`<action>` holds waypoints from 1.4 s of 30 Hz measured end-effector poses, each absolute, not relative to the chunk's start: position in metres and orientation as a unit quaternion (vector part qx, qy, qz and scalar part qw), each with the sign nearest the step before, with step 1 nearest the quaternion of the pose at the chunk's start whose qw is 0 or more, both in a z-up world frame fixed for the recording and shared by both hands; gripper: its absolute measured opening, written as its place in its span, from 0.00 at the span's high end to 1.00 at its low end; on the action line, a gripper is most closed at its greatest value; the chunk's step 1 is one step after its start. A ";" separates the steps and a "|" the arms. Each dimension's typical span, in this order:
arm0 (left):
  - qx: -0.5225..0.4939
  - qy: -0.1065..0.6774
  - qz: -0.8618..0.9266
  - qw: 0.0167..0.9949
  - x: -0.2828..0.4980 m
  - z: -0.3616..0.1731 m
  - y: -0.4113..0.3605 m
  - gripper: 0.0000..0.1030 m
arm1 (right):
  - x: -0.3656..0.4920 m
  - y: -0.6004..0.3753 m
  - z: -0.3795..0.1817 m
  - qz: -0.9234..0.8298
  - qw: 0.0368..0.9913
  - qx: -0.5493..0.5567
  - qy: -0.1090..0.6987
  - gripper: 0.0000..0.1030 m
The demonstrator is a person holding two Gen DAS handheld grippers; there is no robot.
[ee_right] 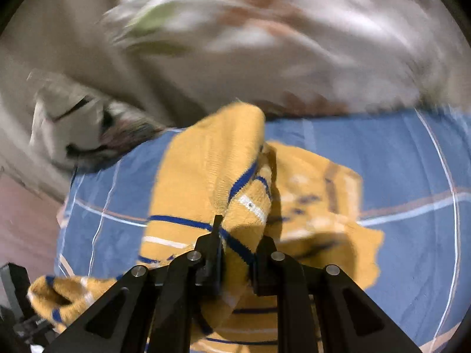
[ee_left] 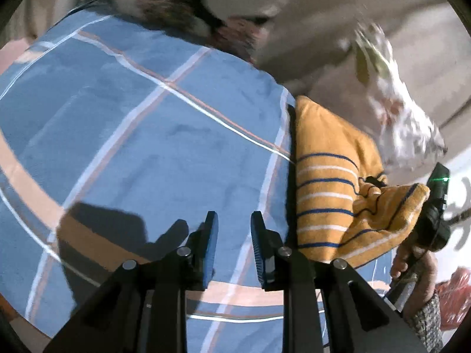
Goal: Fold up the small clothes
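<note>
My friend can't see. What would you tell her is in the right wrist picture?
The right gripper is pinching a bunched-up yellow garment with blue and white stripes, lifting part of it off a blue checked bedsheet. Blurry pale bedding lies behind.

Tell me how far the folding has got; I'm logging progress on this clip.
Barely started: no finished fold shows. The right gripper has the yellow striped garment bunched between its fingers, lifting part off the blue checked bedcover. The left gripper is open over the cover. The folding itself remains.
</note>
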State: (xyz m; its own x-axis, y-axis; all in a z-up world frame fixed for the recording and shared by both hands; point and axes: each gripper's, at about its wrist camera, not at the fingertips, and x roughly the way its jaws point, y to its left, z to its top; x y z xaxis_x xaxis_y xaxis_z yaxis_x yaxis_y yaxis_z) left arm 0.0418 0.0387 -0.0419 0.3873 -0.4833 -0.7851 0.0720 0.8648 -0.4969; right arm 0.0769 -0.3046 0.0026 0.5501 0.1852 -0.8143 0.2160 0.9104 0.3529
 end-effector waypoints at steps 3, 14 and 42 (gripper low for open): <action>-0.169 0.528 -0.187 0.811 0.039 -0.035 0.004 0.78 | 0.063 -0.345 -0.026 -0.025 0.844 0.249 0.475 0.86; -0.098 0.552 -0.209 0.801 0.047 -0.058 -0.108 0.67 | 0.025 -0.404 -0.002 0.001 0.838 0.326 0.437 0.80; -0.141 0.510 -0.203 0.824 0.105 -0.046 -0.077 0.32 | 0.031 -0.422 -0.031 0.025 0.830 0.343 0.439 0.04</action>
State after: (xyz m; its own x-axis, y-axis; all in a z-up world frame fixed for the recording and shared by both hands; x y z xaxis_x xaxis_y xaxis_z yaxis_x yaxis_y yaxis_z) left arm 0.1054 -0.0772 -0.0460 0.3977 -0.4795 -0.7823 0.1912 0.8772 -0.4405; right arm 0.0308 -0.4223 -0.0308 0.6132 0.3435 -0.7113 0.2589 0.7633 0.5919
